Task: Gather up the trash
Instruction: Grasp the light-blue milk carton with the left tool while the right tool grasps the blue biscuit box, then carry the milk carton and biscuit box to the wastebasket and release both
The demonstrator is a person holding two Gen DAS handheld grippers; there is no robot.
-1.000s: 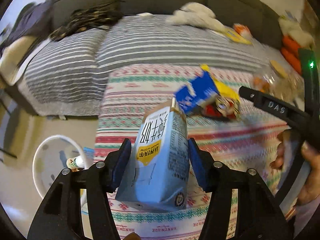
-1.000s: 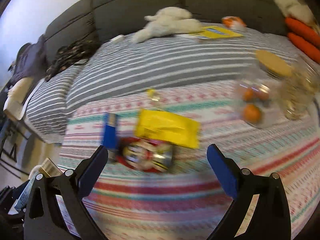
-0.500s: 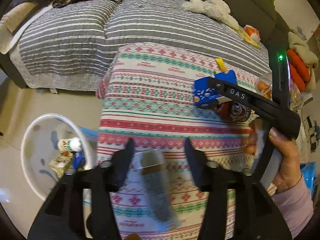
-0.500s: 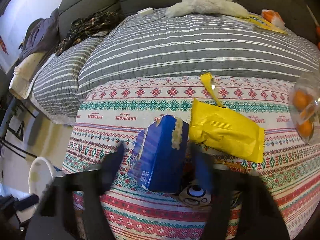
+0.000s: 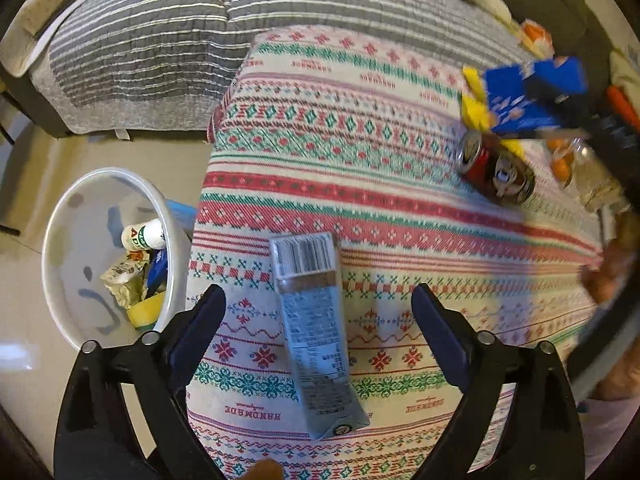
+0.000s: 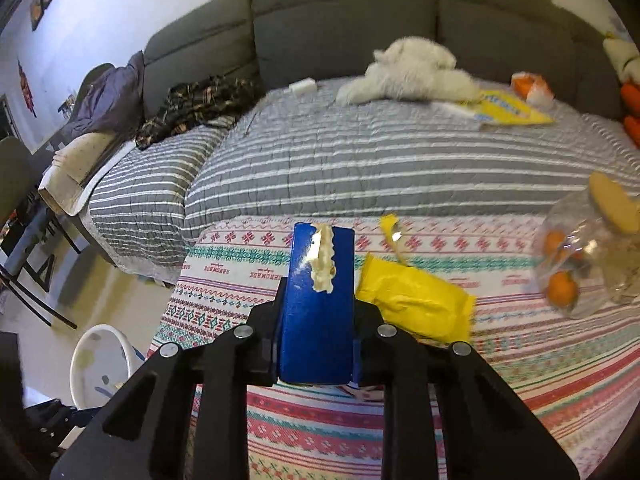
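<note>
Left gripper (image 5: 316, 320) spread wide, clear of pale-blue milk carton (image 5: 314, 332) lying flat on patterned tablecloth (image 5: 320, 152). Right gripper (image 6: 316, 316) clamped on blue box (image 6: 318, 304). Yellow wrapper (image 6: 412, 304) just beside; white bin (image 5: 60, 248) on floor.

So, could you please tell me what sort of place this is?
Most likely a home living room: a grey sofa under a striped quilt, a plush toy on it, and a table in a patterned cloth strewn with snack trash.

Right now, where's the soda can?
Left wrist view, upper right: the soda can lies on its side on the patterned tablecloth, just below the blue box.
</note>
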